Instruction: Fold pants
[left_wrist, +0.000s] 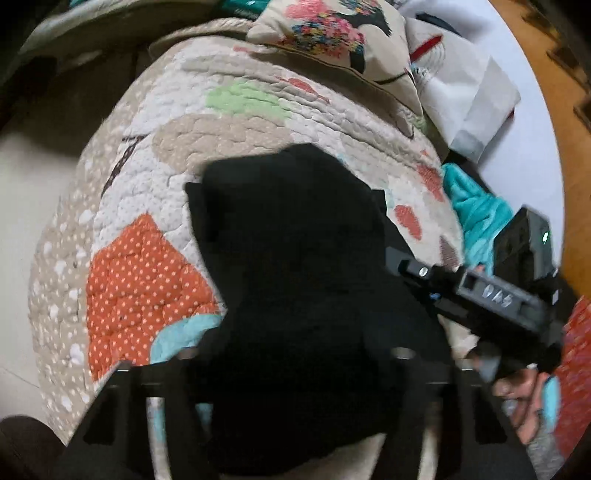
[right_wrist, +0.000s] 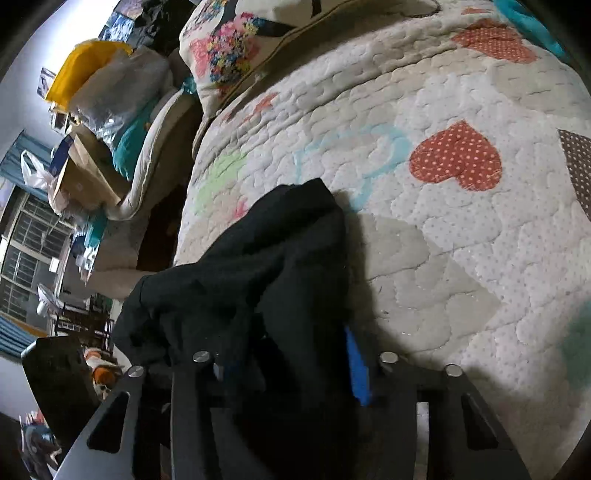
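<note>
Black pants (left_wrist: 291, 266) hang bunched over a patchwork quilt (left_wrist: 147, 206) on a bed. My left gripper (left_wrist: 291, 354) is shut on the black cloth, which drapes over and hides its fingertips. My right gripper (right_wrist: 291, 354) is also shut on the pants (right_wrist: 266, 273), which spill forward over its fingers; a blue pad (right_wrist: 357, 369) shows beside the cloth. The right gripper's body (left_wrist: 491, 295) and the hand holding it show at the right of the left wrist view.
A floral pillow (left_wrist: 332, 40) lies at the head of the bed. A teal blanket (left_wrist: 476, 218) and white bags (left_wrist: 465, 92) lie at the bed's right. Boxes and bags (right_wrist: 92, 122) pile beside the bed, near a window (right_wrist: 26, 251). The quilt (right_wrist: 443, 221) spreads to the right.
</note>
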